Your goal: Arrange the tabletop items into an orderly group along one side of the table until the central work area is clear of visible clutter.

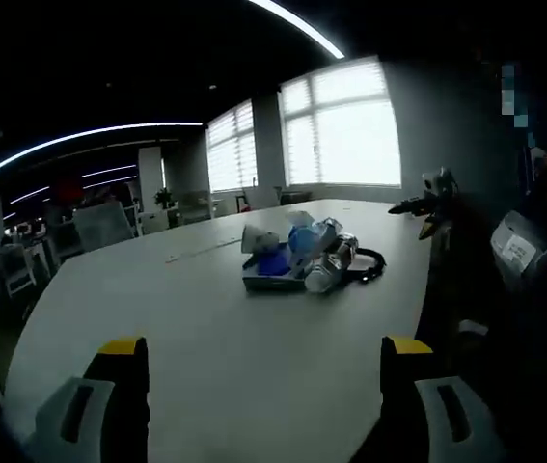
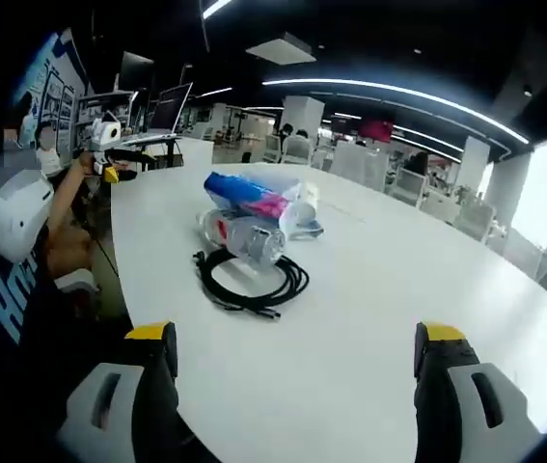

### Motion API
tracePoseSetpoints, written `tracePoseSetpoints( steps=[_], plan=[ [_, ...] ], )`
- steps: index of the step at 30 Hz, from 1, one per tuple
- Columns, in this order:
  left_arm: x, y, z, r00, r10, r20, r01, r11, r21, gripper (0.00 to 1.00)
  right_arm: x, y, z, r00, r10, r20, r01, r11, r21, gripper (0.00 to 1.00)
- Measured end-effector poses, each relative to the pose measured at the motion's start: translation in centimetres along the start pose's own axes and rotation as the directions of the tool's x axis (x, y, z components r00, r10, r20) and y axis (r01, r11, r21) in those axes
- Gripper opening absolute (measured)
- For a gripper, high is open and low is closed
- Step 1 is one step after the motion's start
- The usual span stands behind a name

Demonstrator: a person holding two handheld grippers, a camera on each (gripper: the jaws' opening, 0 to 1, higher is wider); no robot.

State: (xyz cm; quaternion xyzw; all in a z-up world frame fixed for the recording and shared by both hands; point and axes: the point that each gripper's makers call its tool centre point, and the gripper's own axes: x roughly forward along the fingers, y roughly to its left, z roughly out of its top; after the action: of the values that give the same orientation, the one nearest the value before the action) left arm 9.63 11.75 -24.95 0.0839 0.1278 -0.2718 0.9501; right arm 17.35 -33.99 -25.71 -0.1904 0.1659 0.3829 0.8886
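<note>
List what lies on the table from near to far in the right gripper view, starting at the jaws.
Coiled black cable → clear plastic bottle → blue and pink packet.

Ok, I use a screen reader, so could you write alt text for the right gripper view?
A coiled black cable, a clear plastic bottle and a blue-and-pink packet sit grouped on a white table. The right gripper hangs open over the near edge, its yellow-tipped fingers empty. The left gripper shows far left.
</note>
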Motion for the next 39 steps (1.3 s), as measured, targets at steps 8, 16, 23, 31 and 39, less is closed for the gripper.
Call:
tracePoseSetpoints(
  steps=[8,16,23,31,39],
  plan=[
    [0.07,-0.09,-0.06,1.000,-0.001,-0.001,0.001,1.000,0.001,1.00,0.14,-0.06,-0.23,1.000,0.001,-0.009,-0.001,1.000,-0.006,1.00],
    [0.16,-0.10,0.11,1.000,-0.005,0.001,0.005,1.000,0.003,1.00,0.23,-0.18,-0.02,1.000,0.001,-0.003,-0.001,1.000,-0.005,1.00],
    [0.16,-0.11,0.07,1.000,-0.005,0.000,0.005,1.000,0.003,1.00,0.39,-0.27,0.22,1.000,-0.004,0.004,0.004,1.000,-0.007,1.00],
    [0.30,-0.29,0.06,1.000,-0.009,0.000,0.009,1.000,0.007,1.00,0.35,-0.29,0.23,1.000,-0.005,0.003,0.005,1.000,-0.008,1.00],
    [0.36,-0.35,0.23,1.000,-0.020,0.007,0.020,1.000,0.011,1.00,0.26,-0.18,0.19,1.000,-0.005,0.005,0.005,1.000,-0.003,1.00]
  ],
)
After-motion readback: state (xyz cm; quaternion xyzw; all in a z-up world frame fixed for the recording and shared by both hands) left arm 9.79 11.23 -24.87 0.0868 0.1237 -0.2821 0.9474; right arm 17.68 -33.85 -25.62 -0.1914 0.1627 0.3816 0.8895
